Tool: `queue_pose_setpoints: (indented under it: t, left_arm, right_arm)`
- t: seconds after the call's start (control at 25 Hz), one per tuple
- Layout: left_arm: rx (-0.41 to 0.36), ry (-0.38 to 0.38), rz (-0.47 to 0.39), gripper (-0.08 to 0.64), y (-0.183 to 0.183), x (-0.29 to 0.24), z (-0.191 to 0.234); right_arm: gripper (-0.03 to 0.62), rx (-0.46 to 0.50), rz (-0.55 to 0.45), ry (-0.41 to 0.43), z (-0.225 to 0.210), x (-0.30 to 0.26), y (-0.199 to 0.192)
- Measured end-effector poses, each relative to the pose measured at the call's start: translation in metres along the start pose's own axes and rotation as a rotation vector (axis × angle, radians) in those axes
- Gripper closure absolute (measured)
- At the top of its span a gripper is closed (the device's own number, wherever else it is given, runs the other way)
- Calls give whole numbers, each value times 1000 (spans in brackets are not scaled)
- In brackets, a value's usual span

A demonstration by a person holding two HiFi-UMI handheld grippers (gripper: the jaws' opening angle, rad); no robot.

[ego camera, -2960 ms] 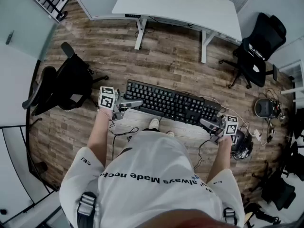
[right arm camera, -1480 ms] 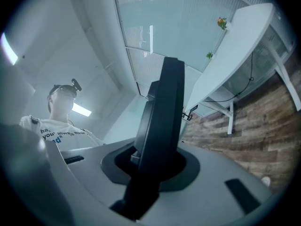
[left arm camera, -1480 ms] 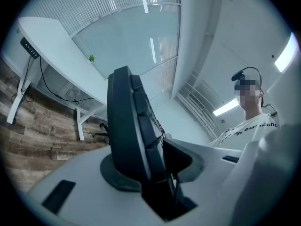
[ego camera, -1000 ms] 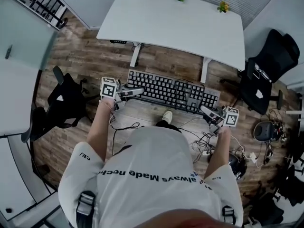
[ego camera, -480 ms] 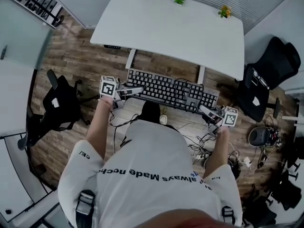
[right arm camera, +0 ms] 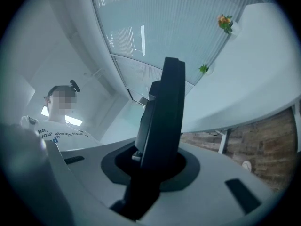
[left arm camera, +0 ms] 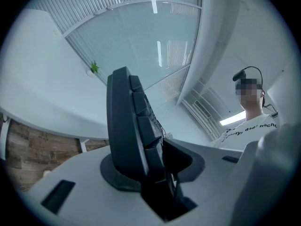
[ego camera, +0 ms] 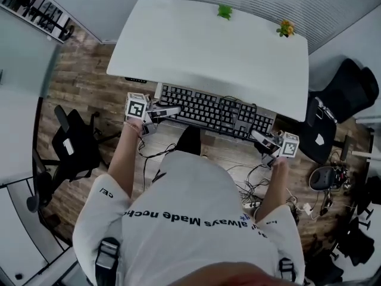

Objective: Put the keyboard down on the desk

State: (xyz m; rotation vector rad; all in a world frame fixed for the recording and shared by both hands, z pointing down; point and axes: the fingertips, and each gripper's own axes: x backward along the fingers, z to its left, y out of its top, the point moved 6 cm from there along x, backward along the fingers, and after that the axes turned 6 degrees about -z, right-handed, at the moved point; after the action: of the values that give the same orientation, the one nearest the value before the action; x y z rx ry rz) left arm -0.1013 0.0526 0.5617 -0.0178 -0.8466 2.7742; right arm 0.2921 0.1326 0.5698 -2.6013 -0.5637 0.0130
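The black keyboard [ego camera: 217, 112], keys up, is held level along the white desk's [ego camera: 208, 40] near edge.

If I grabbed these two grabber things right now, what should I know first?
Left gripper: shut on the left end of the keyboard.
Right gripper: shut on the keyboard's right end.
Keyboard: held in the air, level, at the near edge of the white desk, not resting on it.
Done: keyboard is lifted and at the desk.
Left: move it over the desktop, lower it flat, open both grippers.
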Motion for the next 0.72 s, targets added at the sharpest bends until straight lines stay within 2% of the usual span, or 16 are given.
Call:
queue_pose_setpoints:
  t: [0.36,0.72]
  left_arm:
    - [21,-3,17,397,96,-14,61]
    - [35,0,25,397,171,-20,117]
  right_arm:
    - [491,4,-4,-13,-43,-58,82]
    - [489,-15,-15,-44,-83,-107,144]
